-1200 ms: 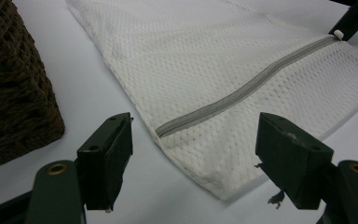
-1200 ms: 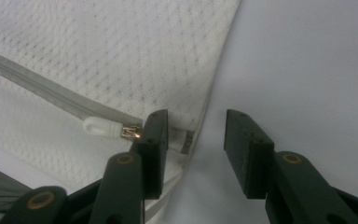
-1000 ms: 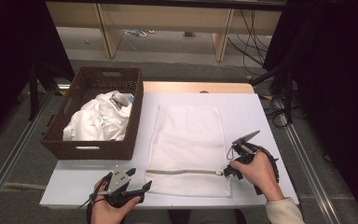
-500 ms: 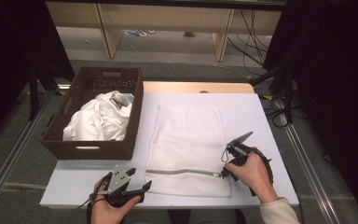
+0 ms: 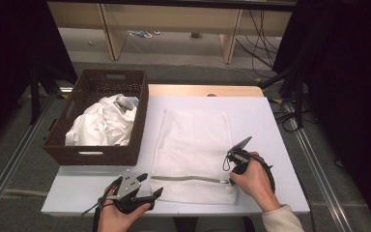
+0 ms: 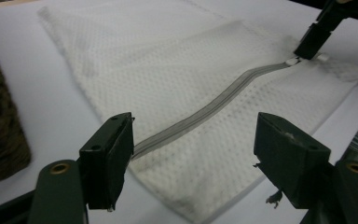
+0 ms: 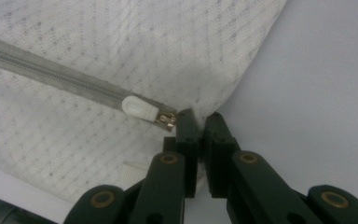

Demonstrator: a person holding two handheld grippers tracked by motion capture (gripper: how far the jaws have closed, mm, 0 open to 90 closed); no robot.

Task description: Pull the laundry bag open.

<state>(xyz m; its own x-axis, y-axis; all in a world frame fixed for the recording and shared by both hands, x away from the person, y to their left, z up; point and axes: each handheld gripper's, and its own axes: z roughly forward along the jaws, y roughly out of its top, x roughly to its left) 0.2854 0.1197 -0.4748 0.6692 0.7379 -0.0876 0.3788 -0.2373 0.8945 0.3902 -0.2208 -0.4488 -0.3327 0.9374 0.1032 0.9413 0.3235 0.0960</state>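
Pinching nothing, right gripper (image 7: 199, 122) closed beside zipper pull (image 7: 140, 109); left gripper (image 6: 193, 147) wide open over mesh bag (image 5: 193, 140) edge.

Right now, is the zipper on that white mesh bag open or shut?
Shut: the zipper runs as one closed grey line across the mesh bag, its white pull at the end.

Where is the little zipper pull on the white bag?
In the right gripper view, the zipper pull sits at the zipper's end on the mesh bag, just left of the right gripper.
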